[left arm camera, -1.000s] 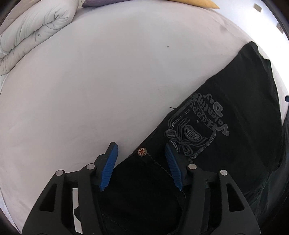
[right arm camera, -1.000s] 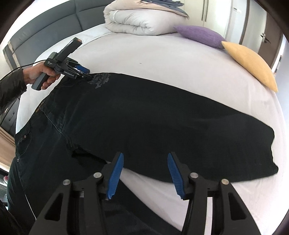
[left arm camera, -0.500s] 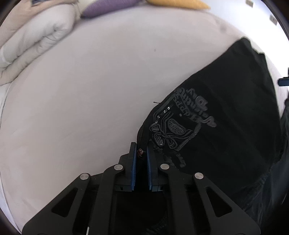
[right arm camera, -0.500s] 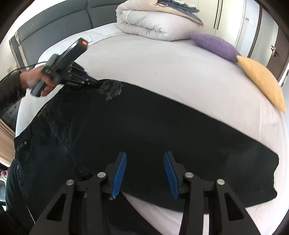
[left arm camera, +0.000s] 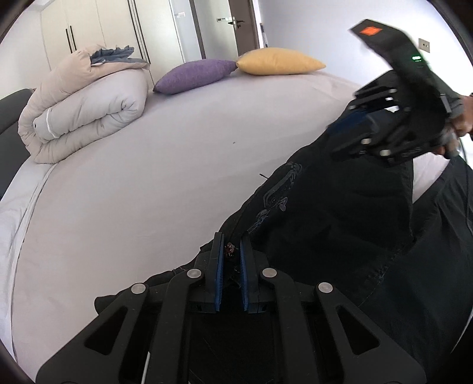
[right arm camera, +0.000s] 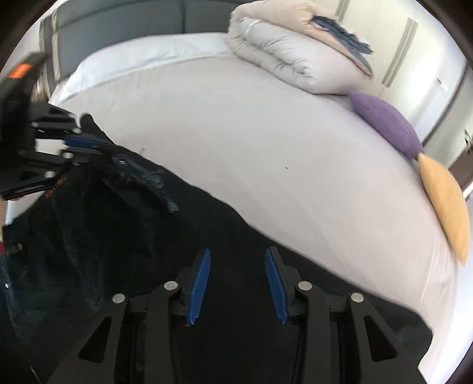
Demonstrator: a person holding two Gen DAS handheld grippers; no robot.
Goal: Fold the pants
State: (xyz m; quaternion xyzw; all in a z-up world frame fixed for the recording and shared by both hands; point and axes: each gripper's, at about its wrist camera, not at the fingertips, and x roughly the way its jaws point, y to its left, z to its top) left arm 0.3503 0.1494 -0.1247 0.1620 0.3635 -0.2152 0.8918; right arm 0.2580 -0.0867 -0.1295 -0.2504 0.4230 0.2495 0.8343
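Now the left hand-held gripper pinches the black denim pants at the waistband; the right hand-held gripper's ribbed blue pads are closing above the cloth.

You're in a home bedroom: a wide bed with a grey padded headboard, a rolled duvet near its head, purple and yellow cushions along its far edge, and wardrobe doors beyond.
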